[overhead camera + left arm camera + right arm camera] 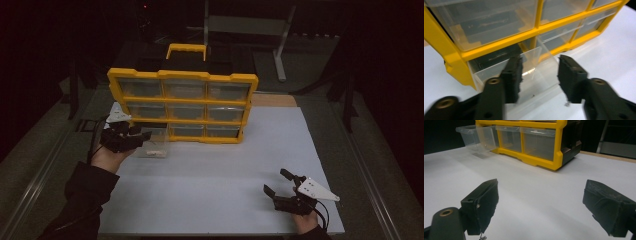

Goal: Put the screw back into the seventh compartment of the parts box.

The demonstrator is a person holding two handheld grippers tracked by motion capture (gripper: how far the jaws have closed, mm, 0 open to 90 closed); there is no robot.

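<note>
A yellow organizer (182, 75) with clear drawers stands upright at the back of the white table (220, 200). Its bottom-left clear drawer (156, 145) is pulled out toward me, with something small and pale on its floor. My left gripper (134, 136) is at that drawer's left front. In the left gripper view the left gripper (540, 77) is open, its jaws straddling the near end of the drawer (534, 70). My right gripper (279, 182) rests low at the table's front right, open and holding nothing. In the right gripper view the right gripper (544, 205) faces the organizer (534, 160) and the drawer (477, 136).
The organizer has a yellow carry handle (186, 49) on top. A wooden board edge (275, 100) shows behind the table at the right. A metal frame (282, 45) stands in the dark background. A rail (45, 170) runs along the table's left side.
</note>
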